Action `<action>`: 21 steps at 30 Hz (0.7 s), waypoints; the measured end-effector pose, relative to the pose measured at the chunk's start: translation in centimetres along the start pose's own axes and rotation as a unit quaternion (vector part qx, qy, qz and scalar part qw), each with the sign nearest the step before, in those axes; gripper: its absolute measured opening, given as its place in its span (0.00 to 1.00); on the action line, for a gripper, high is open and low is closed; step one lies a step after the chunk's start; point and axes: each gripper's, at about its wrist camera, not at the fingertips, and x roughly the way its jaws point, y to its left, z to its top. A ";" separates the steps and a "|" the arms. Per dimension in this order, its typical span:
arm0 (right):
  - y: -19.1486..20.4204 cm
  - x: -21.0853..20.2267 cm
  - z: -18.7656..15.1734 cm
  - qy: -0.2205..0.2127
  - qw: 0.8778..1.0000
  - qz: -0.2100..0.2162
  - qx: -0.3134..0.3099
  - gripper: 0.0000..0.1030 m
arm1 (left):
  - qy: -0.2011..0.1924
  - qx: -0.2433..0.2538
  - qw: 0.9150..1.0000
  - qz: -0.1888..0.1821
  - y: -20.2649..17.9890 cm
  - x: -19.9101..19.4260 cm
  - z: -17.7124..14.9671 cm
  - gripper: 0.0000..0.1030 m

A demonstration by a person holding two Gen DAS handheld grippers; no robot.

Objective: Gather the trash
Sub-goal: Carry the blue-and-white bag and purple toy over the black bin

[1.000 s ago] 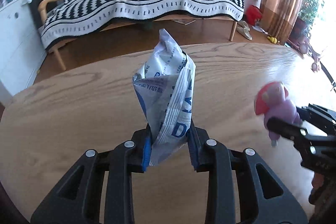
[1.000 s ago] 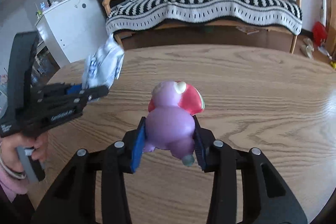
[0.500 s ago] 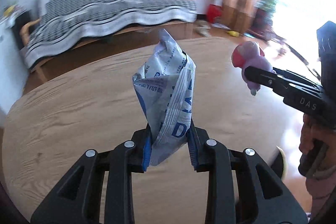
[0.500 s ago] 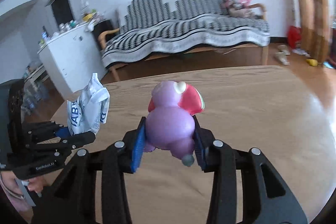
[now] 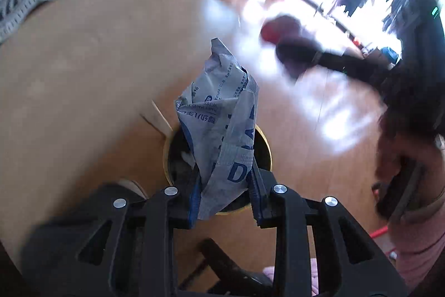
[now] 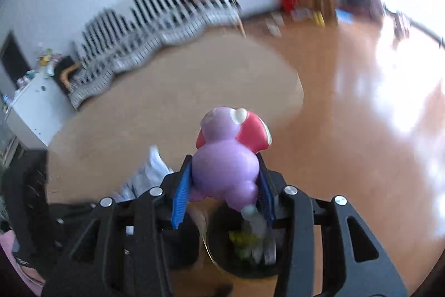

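I am holding the crumpled wrapper [image 5: 222, 130] in my left hand-held gripper [image 5: 225, 194] and the purple toy [image 6: 225, 169] in my right hand-held gripper [image 6: 222, 191], centring both above the bin [image 5: 264, 141] just beneath before letting go.

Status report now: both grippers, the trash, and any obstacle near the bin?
Left gripper shut on crumpled grey-blue wipes packet. Right gripper shut on purple-and-red plastic toy. Both over dark gold-rimmed round bin. No obstacle seen; frames blurred.

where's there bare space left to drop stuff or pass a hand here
Free: the bare wooden tabletop between the striped sofa and the grippers, and the glossy floor toward the window. Crowded: over the gold-rimmed bin, where the wipes packet, the purple toy and trash already inside meet.
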 end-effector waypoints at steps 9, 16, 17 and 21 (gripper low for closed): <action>-7.0 5.1 -6.4 0.062 0.993 0.019 0.099 0.42 | 0.066 0.024 0.997 0.039 -1.3 6.7 -0.8 0.28; -7.7 5.8 -7.3 0.066 0.991 0.023 0.113 0.42 | 0.082 0.033 0.995 0.036 -1.1 8.0 -1.0 0.28; -7.5 6.0 -7.1 0.067 0.991 0.023 0.114 0.42 | 0.082 0.032 0.996 0.034 -1.2 8.0 -1.2 0.28; -7.2 6.2 -6.2 0.066 0.990 0.016 0.125 0.45 | 0.082 0.029 0.996 0.029 -1.3 8.1 -1.5 0.28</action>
